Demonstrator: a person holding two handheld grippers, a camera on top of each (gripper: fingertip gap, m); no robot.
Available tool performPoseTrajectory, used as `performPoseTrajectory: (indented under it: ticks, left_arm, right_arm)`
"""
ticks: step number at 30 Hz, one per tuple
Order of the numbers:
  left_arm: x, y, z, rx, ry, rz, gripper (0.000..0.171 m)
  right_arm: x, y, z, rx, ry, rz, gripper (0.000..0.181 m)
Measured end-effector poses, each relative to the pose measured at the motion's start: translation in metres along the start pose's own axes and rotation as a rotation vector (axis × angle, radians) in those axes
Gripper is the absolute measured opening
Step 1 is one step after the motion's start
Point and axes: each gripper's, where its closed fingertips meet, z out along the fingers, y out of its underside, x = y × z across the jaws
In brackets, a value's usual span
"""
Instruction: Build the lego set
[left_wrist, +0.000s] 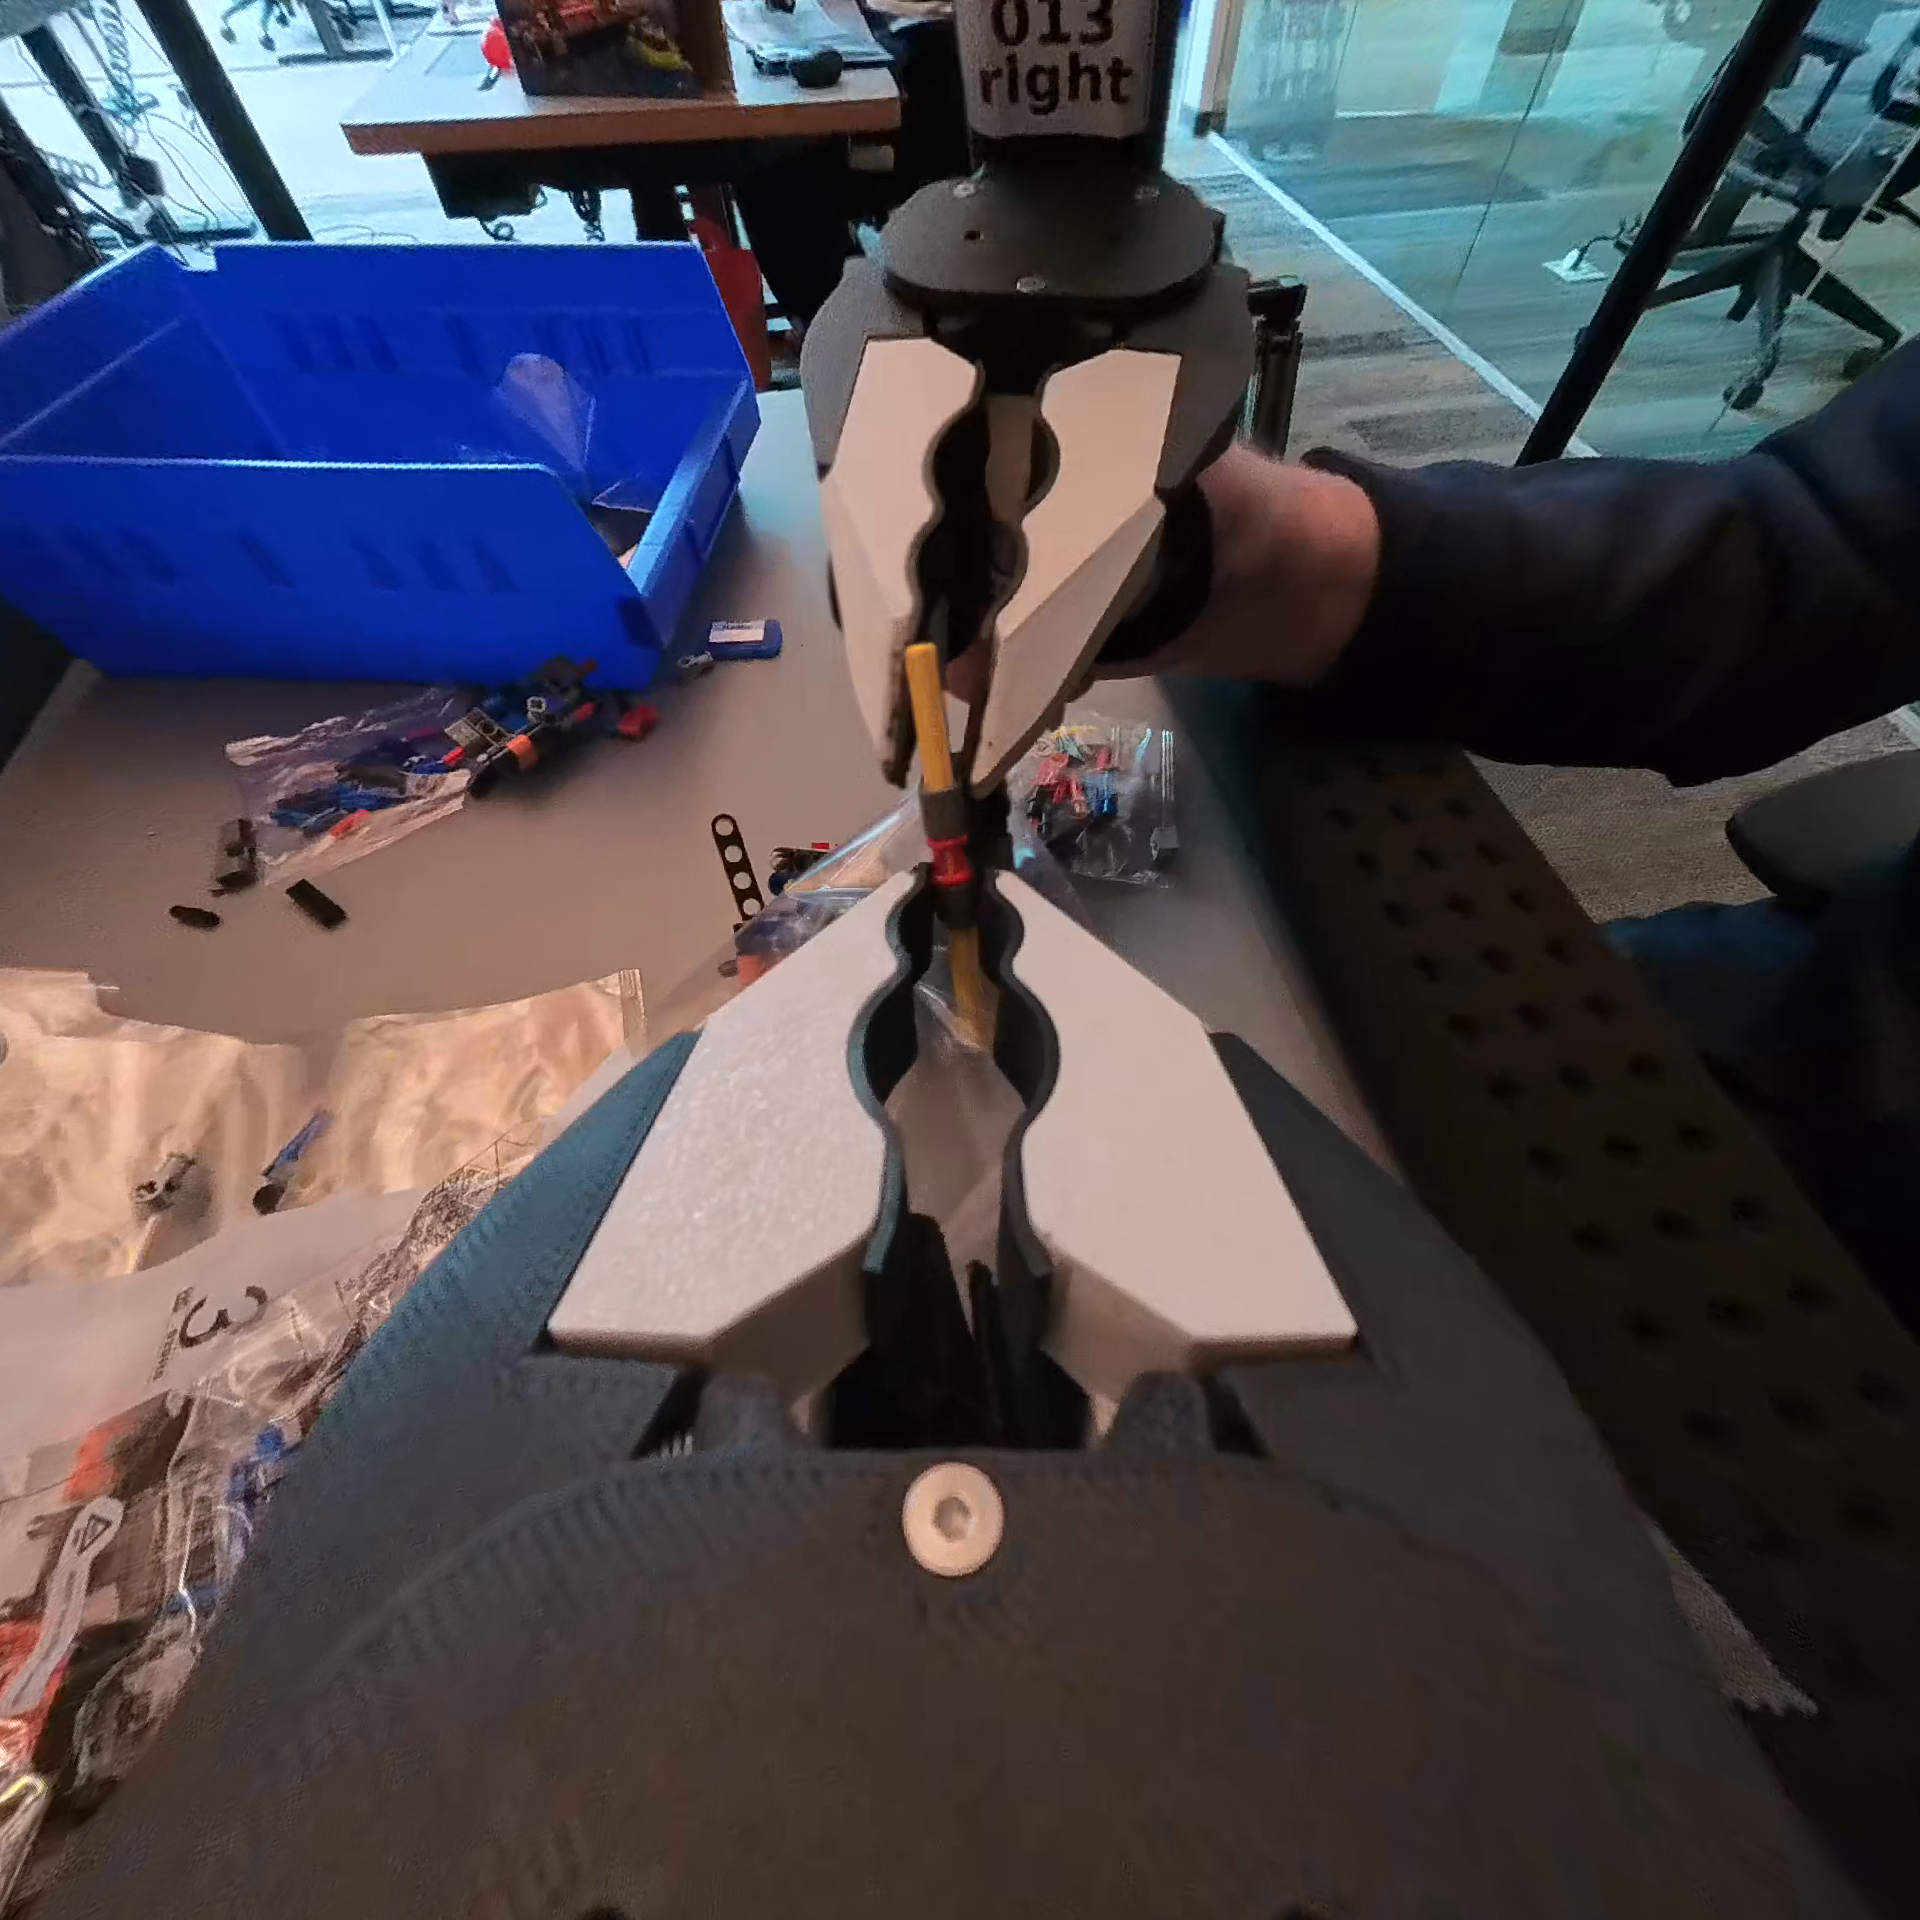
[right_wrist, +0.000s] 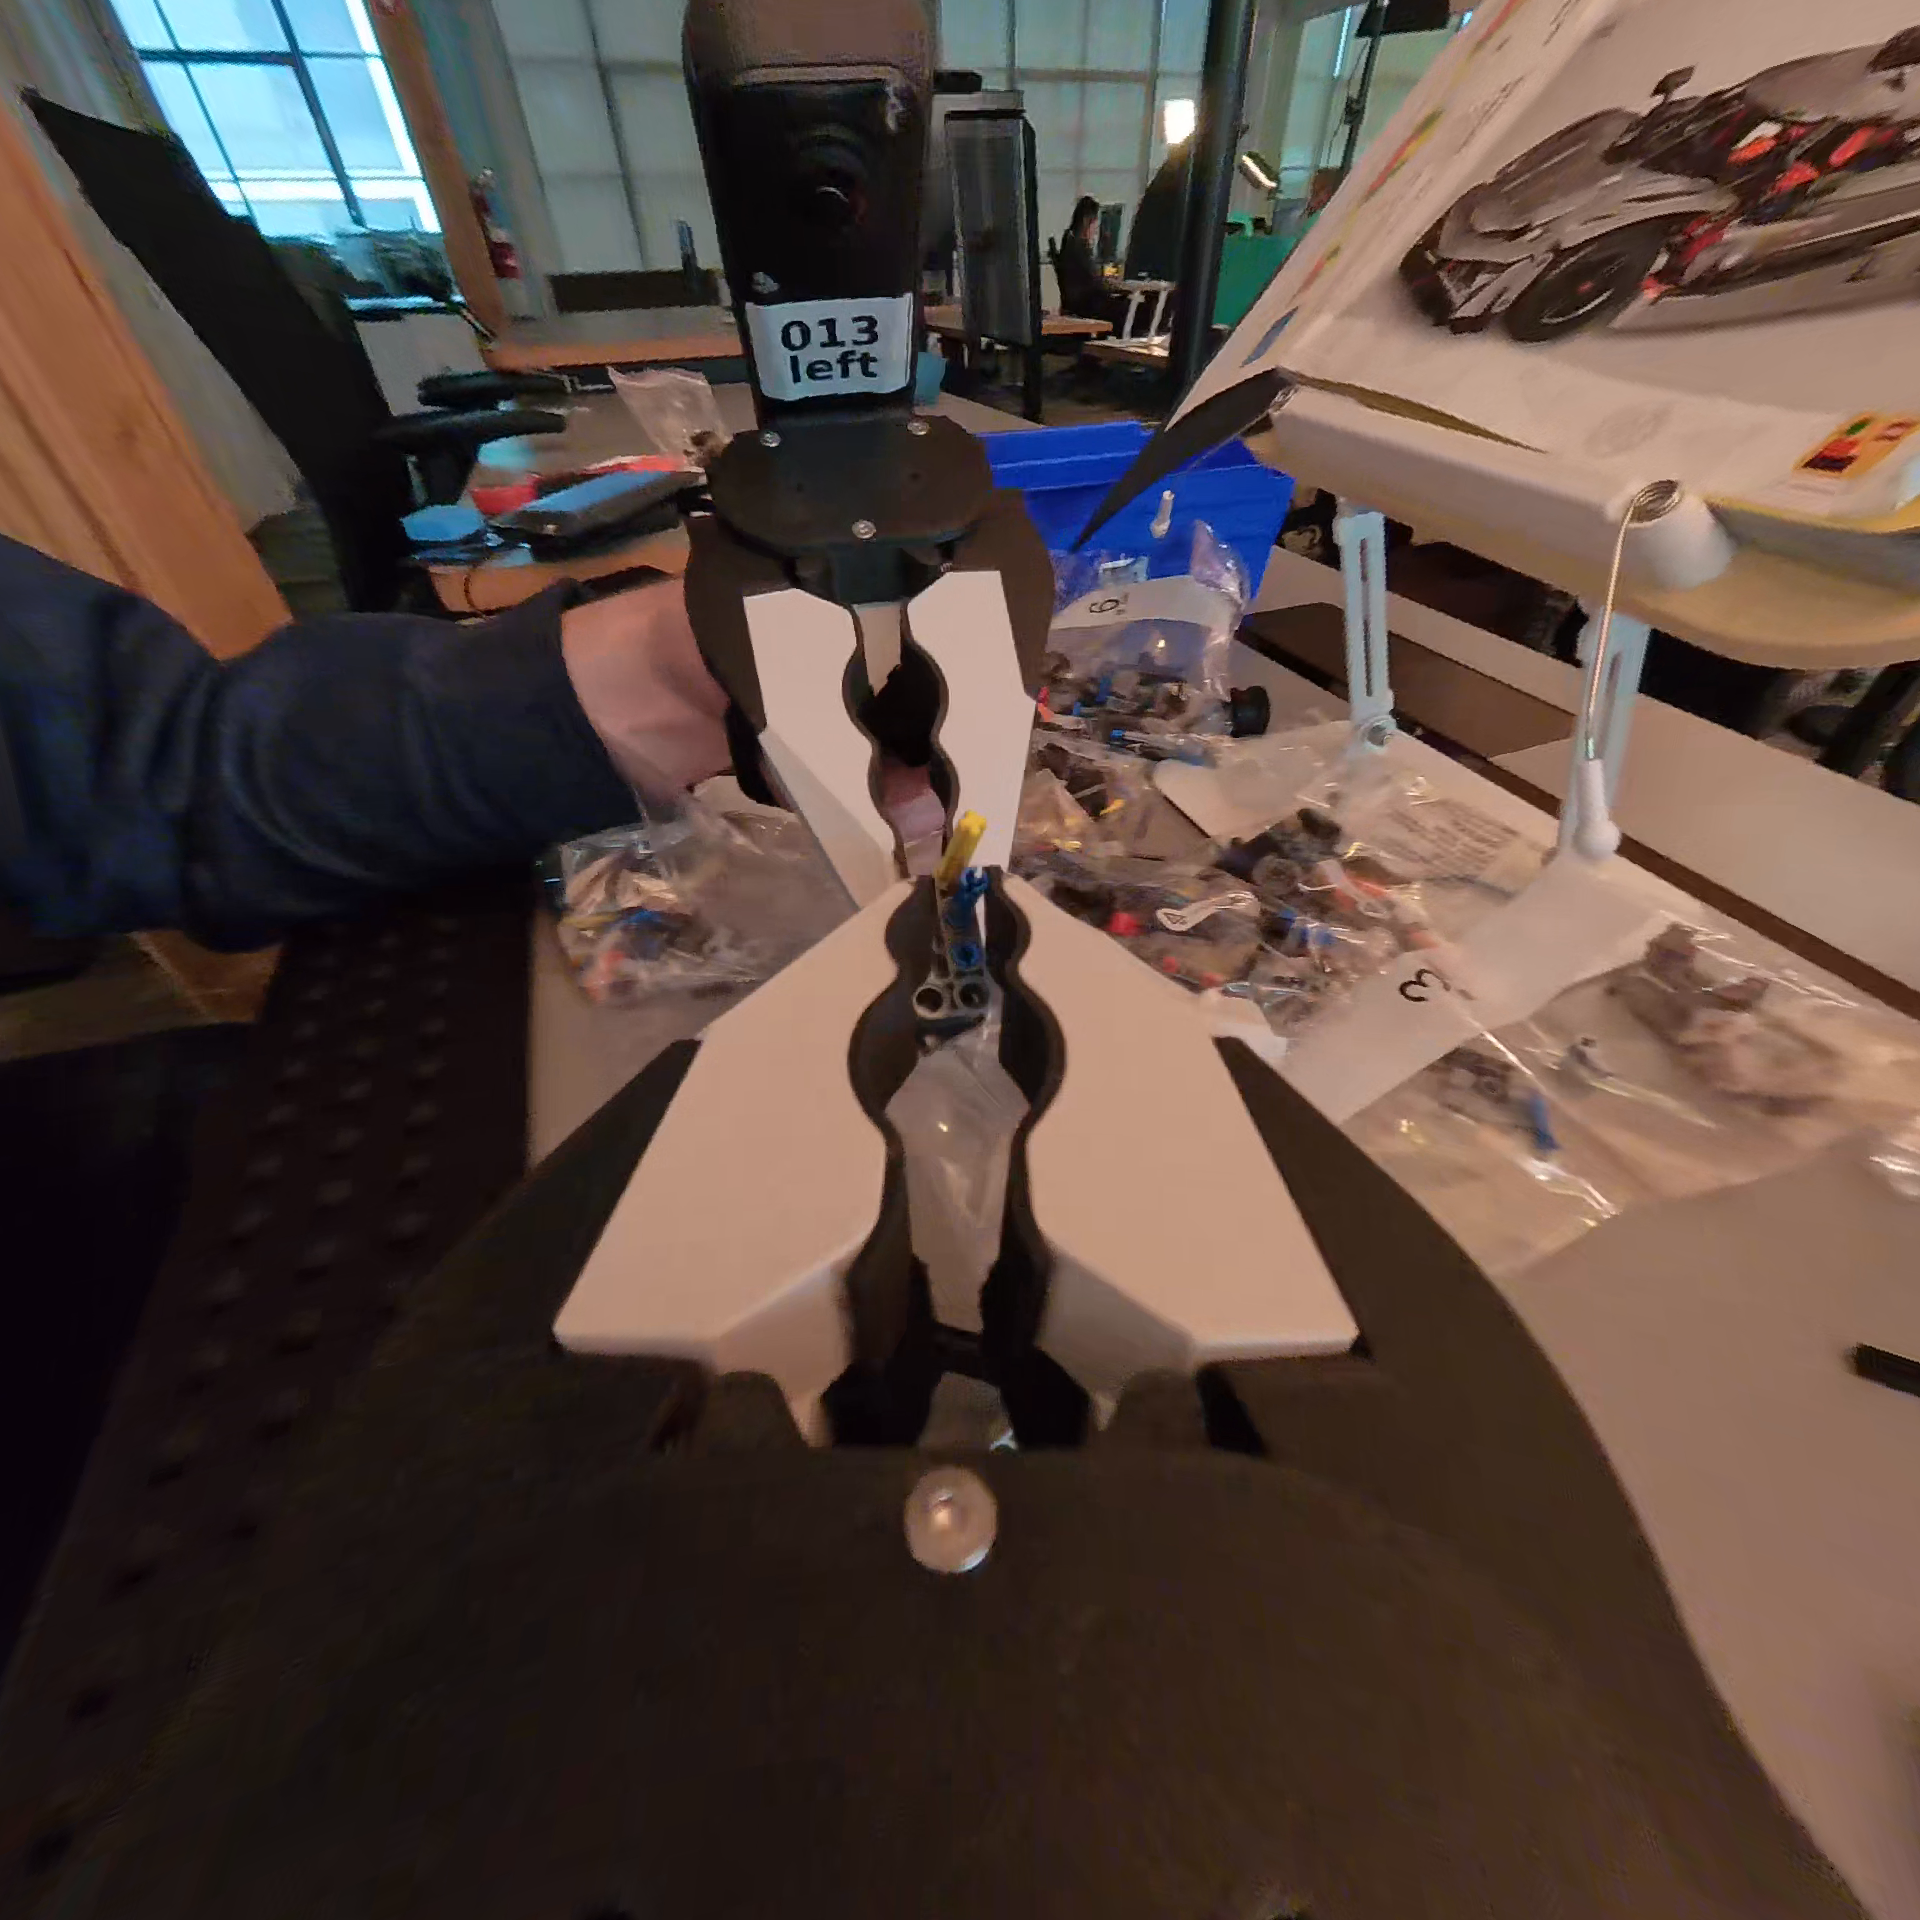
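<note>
A yellow axle (left_wrist: 928, 717) carrying a grey and red bushing (left_wrist: 945, 844) is held in mid-air above the desk (left_wrist: 582, 914), between two sets of tongs that face each other tip to tip. The left tongs (left_wrist: 954, 883) are closed on the axle's near end, around the bushing. The right tongs (right_wrist: 961, 902) are closed on a small blue and grey pin assembly (right_wrist: 951, 966), and the axle's far end sits between their tips. A hand (left_wrist: 1278, 566) in a dark sleeve grips the right tool from the right; another hand (right_wrist: 649, 691) grips the left one.

On the desk's far left stands a blue bin (left_wrist: 343, 457), with loose black, blue and red pieces (left_wrist: 530, 727) spilled just near it and a black holed beam (left_wrist: 736, 862) closer to the tongs. Clear plastic bags of parts (right_wrist: 1507, 997) lie across the desk. In the right wrist view a white stand (right_wrist: 1600, 644) holds up the set's box (right_wrist: 1621, 249), pictured with a grey car, at the far right.
</note>
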Motion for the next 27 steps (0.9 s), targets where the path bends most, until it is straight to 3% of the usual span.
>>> performPoseTrajectory:
  ticks: [4, 18, 20, 21, 22, 25, 27]
  left_arm:
    - [0.001, -0.009, 0.002, 0.055, 0.003, 0.005, 0.007]
    - [0.003, -0.009, 0.000, -0.018, -0.066, 0.145, 0.007]
    - [-0.012, 0.032, -0.008, -0.229, -0.135, 0.175, 0.007]
    - [-0.016, 0.031, -0.014, -0.180, -0.139, 0.128, 0.007]
    - [-0.010, 0.007, -0.021, -0.043, -0.099, 0.091, 0.006]
    - [0.000, 0.000, -0.023, -0.116, -0.110, 0.167, 0.007]
    - [-0.004, 0.019, -0.019, -0.175, -0.104, 0.135, 0.007]
  right_arm:
    - [-0.006, -0.008, -0.005, 0.048, -0.064, 0.059, 0.002]
    - [-0.008, -0.012, -0.011, 0.044, -0.063, 0.068, 0.001]
    - [0.008, -0.043, -0.049, 0.261, -0.041, 0.135, 0.001]
    - [0.020, -0.050, -0.071, 0.336, -0.006, 0.165, 0.000]
    - [0.022, -0.044, -0.074, 0.303, 0.011, 0.160, 0.001]
    - [0.006, -0.011, -0.034, 0.077, -0.042, 0.115, 0.001]
    - [-0.001, -0.003, -0.022, 0.010, -0.070, 0.068, 0.001]
